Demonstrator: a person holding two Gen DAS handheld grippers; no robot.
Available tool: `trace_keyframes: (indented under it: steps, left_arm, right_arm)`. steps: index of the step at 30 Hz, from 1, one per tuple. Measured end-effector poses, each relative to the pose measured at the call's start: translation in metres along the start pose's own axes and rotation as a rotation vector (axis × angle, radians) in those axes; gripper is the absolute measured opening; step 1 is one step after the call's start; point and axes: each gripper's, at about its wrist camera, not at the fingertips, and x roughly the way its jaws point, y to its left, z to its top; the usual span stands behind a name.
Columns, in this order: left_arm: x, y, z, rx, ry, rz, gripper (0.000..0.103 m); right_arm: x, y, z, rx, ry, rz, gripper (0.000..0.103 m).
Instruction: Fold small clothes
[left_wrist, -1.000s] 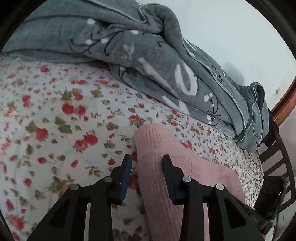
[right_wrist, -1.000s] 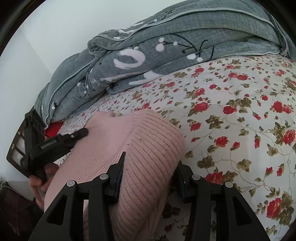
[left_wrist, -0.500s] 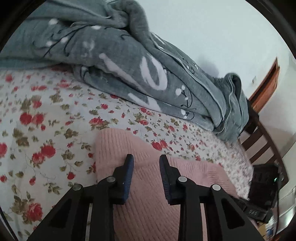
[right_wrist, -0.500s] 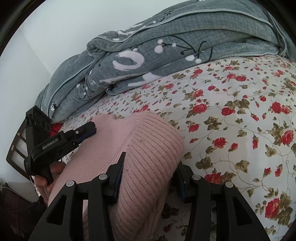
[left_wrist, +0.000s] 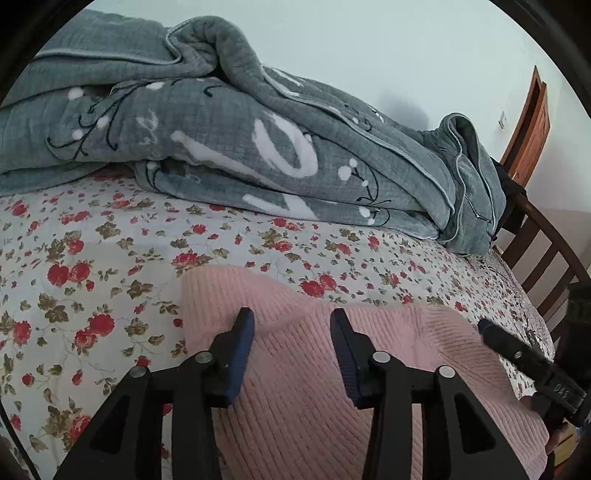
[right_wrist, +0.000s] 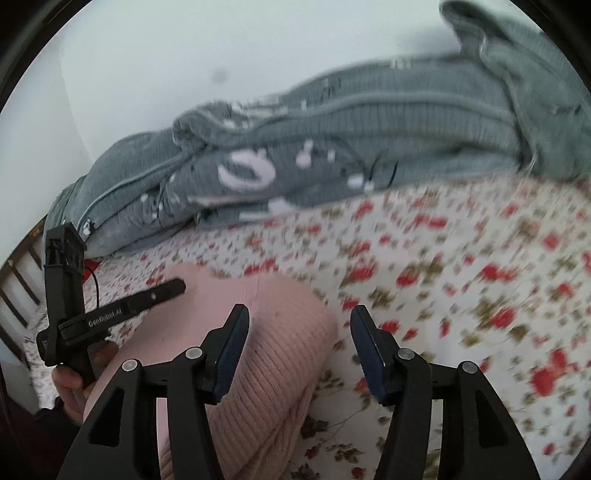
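**Pink knit let go on the flowered bed**

Here, in the left wrist view, the left gripper (left_wrist: 291, 321) hovers over the pink knit garment (left_wrist: 369, 387), which lies bunched on the floral bedsheet (left_wrist: 92, 258). Its jaws have just been opening and stand partly apart, nothing pinched between them. A grey blanket (left_wrist: 258, 140) is heaped behind, and the right gripper (left_wrist: 491, 330) pokes in near the garment's right edge.

In the right wrist view, blurred, the right gripper (right_wrist: 299, 317) has jaws that have just been opening; they seem clear of the garment (right_wrist: 266, 354), which lies below its left finger. A hand (right_wrist: 70, 387) holds the left gripper (right_wrist: 177, 284) at the garment's far side.
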Motion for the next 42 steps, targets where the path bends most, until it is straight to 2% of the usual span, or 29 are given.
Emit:
trace_keyframes:
  steps: [4, 5, 6, 9, 12, 14, 16, 17, 20, 23, 25, 27, 30, 35, 38, 42]
  left_arm:
    - [-0.007, -0.006, -0.001, 0.027, -0.034, 0.026, 0.049]
    - [-0.011, -0.008, -0.002, 0.038, -0.052, 0.044, 0.054]
    - [-0.014, -0.01, -0.003, 0.043, -0.065, 0.059, 0.059]
    - [-0.02, -0.011, -0.003, 0.047, -0.091, 0.091, 0.062]
    - [-0.029, -0.012, -0.005, 0.049, -0.101, 0.113, 0.062]
    - [-0.038, -0.019, -0.007, 0.07, -0.104, 0.128, 0.062]
    - [-0.048, -0.027, -0.015, 0.088, -0.098, 0.131, 0.062]
    - [-0.051, -0.03, -0.019, 0.092, -0.095, 0.129, 0.062]
    - [-0.062, -0.047, -0.039, 0.128, -0.066, 0.107, 0.062]
    - [-0.064, -0.056, -0.061, 0.173, -0.043, 0.154, 0.062]
    - [-0.067, -0.055, -0.068, 0.16, -0.04, 0.166, 0.062]
    - [-0.076, -0.051, -0.068, 0.128, -0.044, 0.129, 0.062]
    - [-0.082, -0.051, -0.072, 0.114, -0.042, 0.113, 0.062]
    - [-0.091, -0.065, -0.082, 0.158, -0.04, 0.108, 0.062]
    - [-0.092, -0.073, -0.091, 0.178, -0.036, 0.149, 0.063]
    - [-0.097, -0.074, -0.097, 0.145, -0.027, 0.162, 0.063]
  right_arm:
    - [-0.021, 0.013, 0.0, -0.063, -0.079, -0.013, 0.058]
    - [-0.03, 0.02, 0.0, -0.082, -0.095, -0.016, 0.058]
    - [-0.039, 0.029, -0.001, -0.106, -0.098, -0.009, 0.058]
    - [-0.067, 0.069, -0.012, -0.21, -0.12, 0.033, 0.058]
    - [-0.072, 0.111, -0.034, -0.356, -0.102, -0.046, 0.054]
    - [-0.06, 0.12, -0.049, -0.402, -0.062, -0.096, 0.051]
    - [-0.04, 0.111, -0.061, -0.365, 0.019, -0.153, 0.042]
    - [-0.033, 0.1, -0.066, -0.33, 0.03, -0.175, 0.037]
    - [-0.033, 0.079, -0.067, -0.242, 0.009, -0.191, 0.032]
    - [-0.03, 0.075, -0.065, -0.23, 0.013, -0.207, 0.029]
    - [-0.032, 0.073, -0.062, -0.219, 0.01, -0.207, 0.028]
    - [-0.037, 0.073, -0.063, -0.216, 0.0, -0.23, 0.02]
    - [-0.039, 0.068, -0.062, -0.205, 0.006, -0.221, 0.02]
    - [-0.038, 0.064, -0.065, -0.19, 0.007, -0.228, 0.019]
    - [-0.038, 0.063, -0.065, -0.182, 0.012, -0.223, 0.019]
    - [-0.043, 0.064, -0.066, -0.187, 0.022, -0.222, 0.019]
